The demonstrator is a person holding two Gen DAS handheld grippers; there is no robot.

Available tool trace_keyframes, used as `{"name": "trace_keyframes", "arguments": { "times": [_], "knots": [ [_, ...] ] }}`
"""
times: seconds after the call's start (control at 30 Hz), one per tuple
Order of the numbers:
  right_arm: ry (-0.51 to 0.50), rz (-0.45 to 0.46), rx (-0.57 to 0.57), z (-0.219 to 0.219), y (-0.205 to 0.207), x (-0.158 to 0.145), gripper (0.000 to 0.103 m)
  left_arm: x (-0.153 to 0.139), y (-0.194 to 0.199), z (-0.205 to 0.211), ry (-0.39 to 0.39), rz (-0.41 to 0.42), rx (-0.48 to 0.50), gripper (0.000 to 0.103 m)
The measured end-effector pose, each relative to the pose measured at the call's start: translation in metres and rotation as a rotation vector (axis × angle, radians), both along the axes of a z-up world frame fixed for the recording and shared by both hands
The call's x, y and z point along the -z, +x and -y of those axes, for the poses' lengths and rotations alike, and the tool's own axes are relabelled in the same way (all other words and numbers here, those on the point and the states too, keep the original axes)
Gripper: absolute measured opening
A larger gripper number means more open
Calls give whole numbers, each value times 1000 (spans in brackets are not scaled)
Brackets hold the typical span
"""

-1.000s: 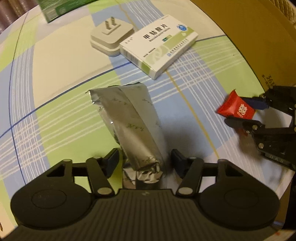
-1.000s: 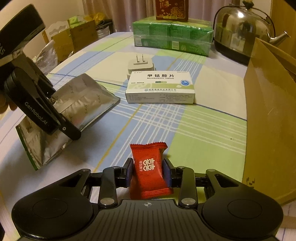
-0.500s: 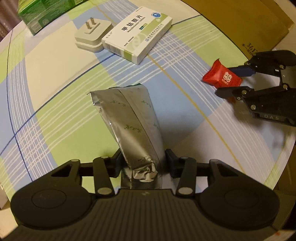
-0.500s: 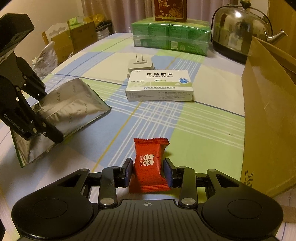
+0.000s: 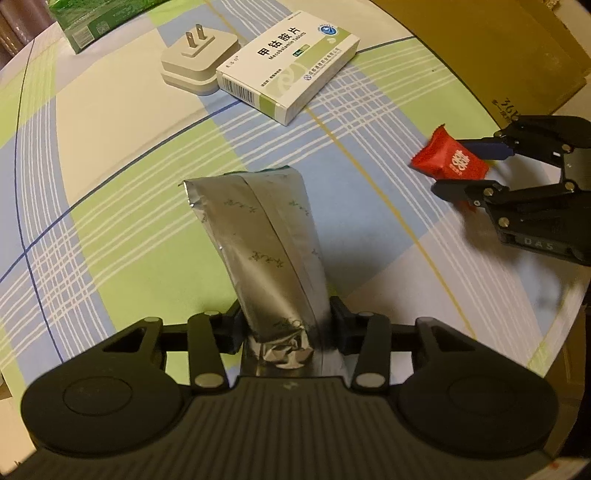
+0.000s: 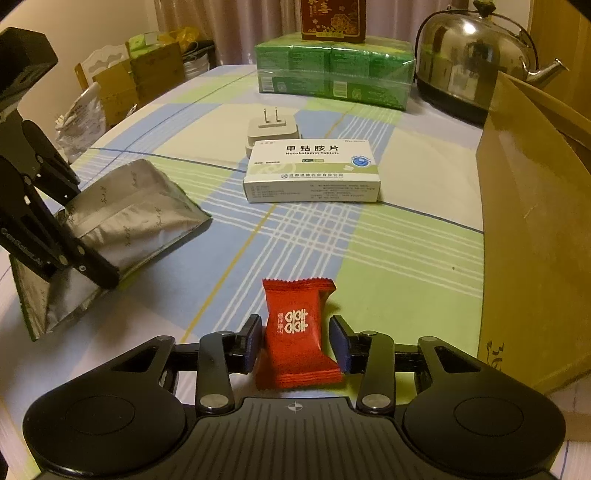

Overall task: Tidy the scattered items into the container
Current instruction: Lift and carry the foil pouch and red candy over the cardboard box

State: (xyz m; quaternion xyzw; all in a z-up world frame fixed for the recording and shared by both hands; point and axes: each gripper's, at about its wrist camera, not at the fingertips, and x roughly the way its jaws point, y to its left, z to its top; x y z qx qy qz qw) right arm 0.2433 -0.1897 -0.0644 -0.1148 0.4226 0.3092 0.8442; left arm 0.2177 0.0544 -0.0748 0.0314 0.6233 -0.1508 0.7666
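Warm, dim indoor light, yellowish throughout. Underfoot of everything, a surface (image 6: 406,258) draped in a checked cloth of pale green, blue and cream with thin white and dark blue lines. Far ahead of the right gripper, a curtain (image 6: 229,29) in long folds. Ahead and to its left, beyond the surface's edge, stacked cardboard boxes (image 6: 147,81), a pale wall (image 6: 74,33) behind them, and a crinkled plastic bag (image 6: 81,118) nearer. Straight ahead at the far edge, a wrapped green pack (image 6: 332,74) topped by a red and gold box (image 6: 332,18). Ahead to the right, a steel kettle (image 6: 476,62) catching reflections.
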Motion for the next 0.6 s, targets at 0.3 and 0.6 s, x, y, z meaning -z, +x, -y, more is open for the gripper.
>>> {"name": "trace_keyframes", "arguments": {
  "times": [0.3,0.6],
  "knots": [
    [26,13,19,8,-14,-10,24,-13,-16,0,-5,20,4,39],
    [44,39,36,15,-29,-32,24,-33,-26,9,-11,51,7,39]
  ]
}}
